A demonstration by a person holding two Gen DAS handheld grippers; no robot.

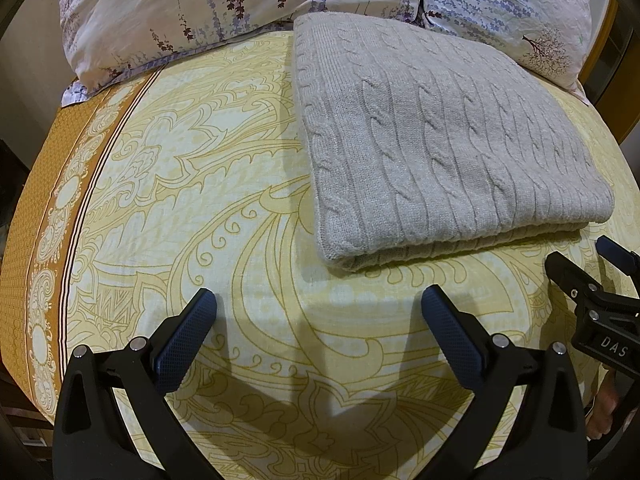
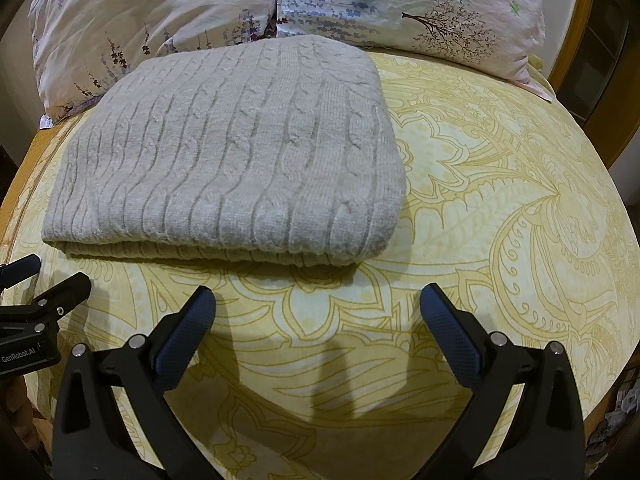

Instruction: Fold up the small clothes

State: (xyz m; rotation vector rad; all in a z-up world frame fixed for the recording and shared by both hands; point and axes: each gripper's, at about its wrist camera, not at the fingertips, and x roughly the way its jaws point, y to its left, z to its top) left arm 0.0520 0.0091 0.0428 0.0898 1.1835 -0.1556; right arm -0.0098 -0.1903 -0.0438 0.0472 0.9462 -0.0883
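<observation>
A light grey cable-knit sweater point(image 1: 436, 140) lies folded into a thick rectangle on the bed; it also shows in the right wrist view point(image 2: 228, 156). My left gripper point(image 1: 318, 304) is open and empty, hovering over the sheet just in front of the sweater's near left corner. My right gripper point(image 2: 316, 304) is open and empty, in front of the sweater's near right corner. Each gripper shows at the edge of the other's view: the right gripper point(image 1: 588, 276) and the left gripper point(image 2: 48, 280).
The bed is covered by a yellow patterned sheet point(image 1: 200, 200) with an orange border point(image 1: 36, 216) at the left. Floral pillows point(image 1: 180, 12) lie behind the sweater, also in the right wrist view point(image 2: 400, 8). A wooden headboard edge point(image 2: 588, 40) stands at the right.
</observation>
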